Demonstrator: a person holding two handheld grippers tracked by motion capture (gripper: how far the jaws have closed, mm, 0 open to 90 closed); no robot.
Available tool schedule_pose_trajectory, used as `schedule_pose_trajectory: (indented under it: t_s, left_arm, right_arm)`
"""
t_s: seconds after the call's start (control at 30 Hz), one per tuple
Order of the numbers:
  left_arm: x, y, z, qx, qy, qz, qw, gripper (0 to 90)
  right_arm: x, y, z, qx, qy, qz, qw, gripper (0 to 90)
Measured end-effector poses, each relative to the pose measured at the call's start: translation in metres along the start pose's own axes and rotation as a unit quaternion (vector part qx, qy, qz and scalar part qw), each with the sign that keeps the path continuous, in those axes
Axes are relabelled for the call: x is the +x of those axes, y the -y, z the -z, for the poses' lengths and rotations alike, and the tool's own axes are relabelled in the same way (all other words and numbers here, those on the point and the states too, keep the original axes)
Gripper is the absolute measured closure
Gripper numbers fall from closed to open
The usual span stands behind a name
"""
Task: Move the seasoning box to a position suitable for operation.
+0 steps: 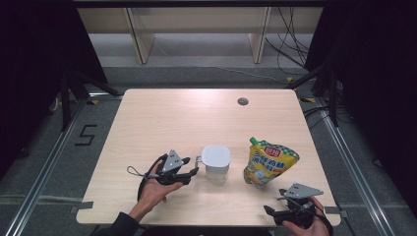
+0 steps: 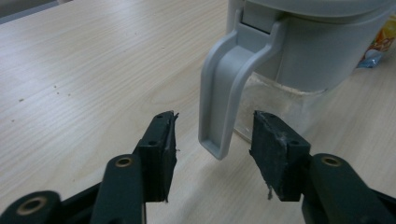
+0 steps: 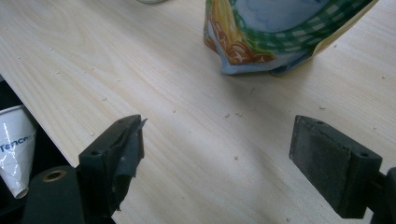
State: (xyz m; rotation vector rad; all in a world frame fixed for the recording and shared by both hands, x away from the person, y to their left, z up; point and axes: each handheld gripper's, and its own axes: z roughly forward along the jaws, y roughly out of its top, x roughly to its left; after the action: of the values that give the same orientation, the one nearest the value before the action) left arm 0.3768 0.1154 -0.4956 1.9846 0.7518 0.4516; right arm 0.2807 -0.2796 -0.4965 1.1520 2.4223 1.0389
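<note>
The left gripper (image 2: pixel 214 135) stands open with the jug (image 2: pixel 299 51) handle between its jaws, untouched, while the right gripper (image 3: pixel 243 149) gapes wide, empty, the pouch (image 3: pixel 280 32) ahead.

Jug (image 1: pixel 216 162) with white lid stands near table (image 1: pixel 162 118) centre, handle pointing left; left gripper (image 1: pixel 193 172) just left of the jug at its handle, jaws apart; yellow-green spout pouch (image 1: pixel 268 162) right of the jug, apart from it; right gripper (image 1: pixel 275 206) right of and nearer than the jug, by the front edge; jaw state unclear.
</note>
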Motion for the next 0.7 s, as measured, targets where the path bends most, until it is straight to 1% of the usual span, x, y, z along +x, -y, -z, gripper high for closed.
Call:
schedule_pose_trajectory:
  t_s: [0.03, 0.1, 0.13, 0.23, 0.27, 0.3, 0.33, 0.37, 0.4, 0.43, 0.47, 0.5, 0.53, 0.57, 0.6, 0.63, 0.67, 0.7]
  left_arm:
    - [0.0, -0.001, -0.002, -0.003, -0.002, -0.002, 1.0, 52.0]
    - [0.001, -0.002, -0.004, -0.005, 0.0, -0.004, 1.0, 55.9]
    - [0.002, -0.005, -0.006, -0.005, -0.003, -0.014, 0.9999, 58.5]
    - [0.002, -0.006, -0.009, -0.007, 0.002, -0.009, 0.9999, 62.8]
    - [0.002, -0.007, -0.011, -0.01, 0.003, -0.015, 0.9998, 62.8]
    - [0.002, -0.007, -0.012, -0.01, 0.007, -0.02, 0.9997, 65.8]
    - [0.002, -0.008, -0.015, -0.012, 0.01, -0.024, 0.9996, 66.9]
    - [0.002, -0.008, -0.015, -0.012, 0.01, -0.024, 0.9996, 67.8]
    - [0.001, -0.009, -0.019, -0.014, 0.012, -0.038, 0.9991, 68.8]
    - [0.0, -0.01, -0.02, -0.011, 0.008, -0.031, 0.9994, 69.0]
    - [0.002, -0.01, -0.021, -0.015, 0.014, -0.033, 0.9993, 69.5]
    - [0.002, -0.01, -0.021, -0.015, 0.014, -0.033, 0.9993, 69.6]
    - [0.002, -0.01, -0.022, -0.013, 0.013, -0.028, 0.9994, 69.7]
    - [0.002, -0.01, -0.022, -0.011, 0.014, -0.03, 0.9994, 69.7]
    - [0.001, -0.01, -0.023, -0.014, 0.013, -0.028, 0.9994, 69.8]
    - [0.002, -0.01, -0.023, -0.015, 0.016, -0.027, 0.9994, 70.0]
    - [0.002, -0.01, -0.023, -0.015, 0.016, -0.027, 0.9994, 70.2]
    - [0.002, -0.01, -0.023, -0.014, 0.018, -0.022, 0.9995, 70.3]
  right_arm:
    - [-0.001, 0.0, 0.0, -0.003, 0.003, 0.007, 1.0, 18.6]
    - [-0.001, 0.0, 0.0, -0.004, 0.003, 0.006, 1.0, 18.6]
    - [-0.001, 0.0, 0.0, -0.003, 0.003, 0.006, 1.0, 18.6]
    - [-0.001, 0.0, 0.0, -0.002, 0.002, 0.007, 1.0, 18.6]
    - [-0.001, 0.0, 0.0, -0.002, 0.002, 0.007, 1.0, 18.6]
    - [0.001, 0.0, 0.0, 0.003, 0.001, -0.003, 1.0, 18.6]
    - [0.0, 0.0, 0.0, 0.001, 0.003, 0.004, 1.0, 18.7]
    - [0.0, 0.0, 0.0, 0.001, 0.003, 0.004, 1.0, 18.7]
    - [-0.001, 0.0, -0.001, -0.006, 0.003, 0.018, 0.9998, 18.7]
    - [0.0, 0.0, -0.001, -0.004, 0.001, 0.012, 0.9999, 18.7]
    - [0.0, 0.0, -0.001, -0.004, 0.002, 0.012, 0.9999, 18.7]
    - [0.0, 0.0, -0.001, -0.004, 0.002, 0.012, 0.9999, 18.7]
    - [0.001, 0.0, 0.0, 0.002, 0.0, 0.004, 1.0, 18.7]
    - [0.001, 0.0, 0.0, 0.002, 0.0, 0.004, 1.0, 18.7]
    - [0.001, 0.0, 0.0, -0.001, 0.0, 0.005, 1.0, 18.7]
    - [-0.001, 0.0, -0.001, -0.005, 0.001, 0.02, 0.9998, 18.8]
    - [-0.001, 0.0, -0.001, -0.005, 0.001, 0.02, 0.9998, 18.8]
    - [0.0, -0.001, -0.001, -0.003, -0.002, 0.013, 0.9999, 19.0]
